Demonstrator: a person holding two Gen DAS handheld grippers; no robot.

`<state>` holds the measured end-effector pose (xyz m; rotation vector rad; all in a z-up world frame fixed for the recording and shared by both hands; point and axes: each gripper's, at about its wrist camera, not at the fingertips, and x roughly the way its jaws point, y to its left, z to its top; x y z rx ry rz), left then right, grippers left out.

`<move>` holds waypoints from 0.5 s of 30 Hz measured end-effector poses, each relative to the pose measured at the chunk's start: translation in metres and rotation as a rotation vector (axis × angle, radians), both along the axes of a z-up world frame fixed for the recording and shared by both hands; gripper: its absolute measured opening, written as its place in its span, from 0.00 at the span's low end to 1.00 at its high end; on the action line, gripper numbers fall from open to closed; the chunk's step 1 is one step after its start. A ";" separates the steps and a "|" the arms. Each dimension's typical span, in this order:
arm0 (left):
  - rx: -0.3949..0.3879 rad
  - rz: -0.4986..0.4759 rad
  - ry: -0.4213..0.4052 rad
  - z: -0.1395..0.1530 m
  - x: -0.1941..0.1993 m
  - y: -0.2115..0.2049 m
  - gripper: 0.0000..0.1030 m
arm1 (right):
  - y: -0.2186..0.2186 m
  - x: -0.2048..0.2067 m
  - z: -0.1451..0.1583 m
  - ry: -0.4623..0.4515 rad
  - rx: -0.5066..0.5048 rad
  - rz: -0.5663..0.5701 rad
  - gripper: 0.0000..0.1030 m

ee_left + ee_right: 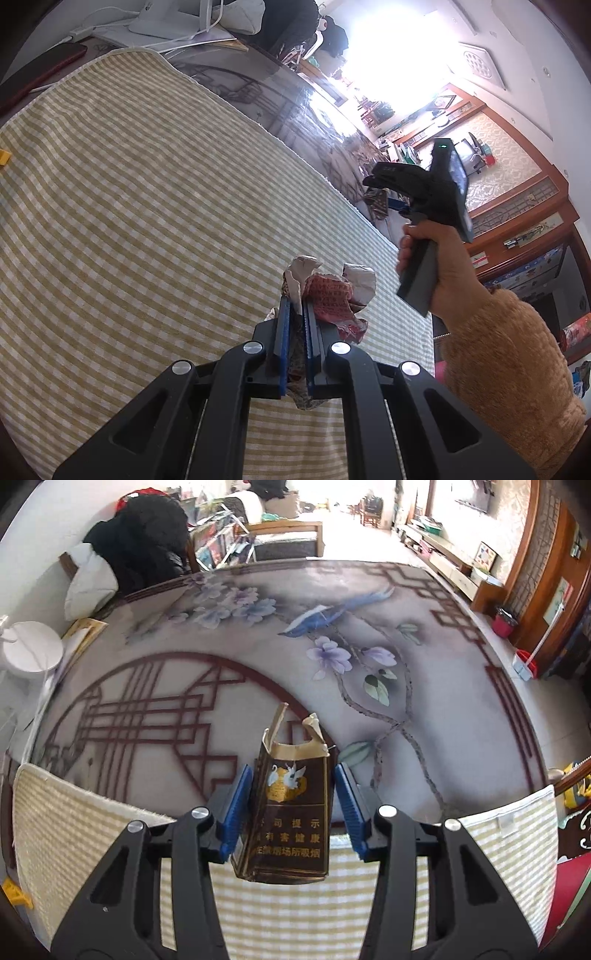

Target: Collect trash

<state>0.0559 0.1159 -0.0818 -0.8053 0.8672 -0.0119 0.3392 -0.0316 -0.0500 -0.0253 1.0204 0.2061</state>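
Observation:
My left gripper (297,314) is shut on a crumpled red and white paper wrapper (330,295) and holds it above the yellow checked cloth (147,203). My right gripper (293,781) is shut on a torn brown cigarette pack (291,812) with white swans and gold print, held above the near edge of the cloth (92,849). In the left wrist view the right gripper (373,181) is raised at the right, held by a hand in a tan fleece sleeve, and the pack is hidden there.
The table (258,664) has a printed top with flowers, a blue bird and red lattice. A white round lamp base (31,650) and a picture frame (85,631) sit at its left edge. A small yellow piece (4,157) lies on the cloth. A red bin (504,622) stands on the floor far right.

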 end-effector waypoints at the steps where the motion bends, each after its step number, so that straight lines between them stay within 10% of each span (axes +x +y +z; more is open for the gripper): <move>1: 0.001 0.001 0.001 0.000 0.000 0.000 0.04 | -0.001 -0.006 0.004 0.000 0.019 0.010 0.44; 15: 0.022 0.008 0.040 -0.009 0.003 0.000 0.04 | -0.019 -0.135 0.016 -0.056 -0.072 0.263 0.44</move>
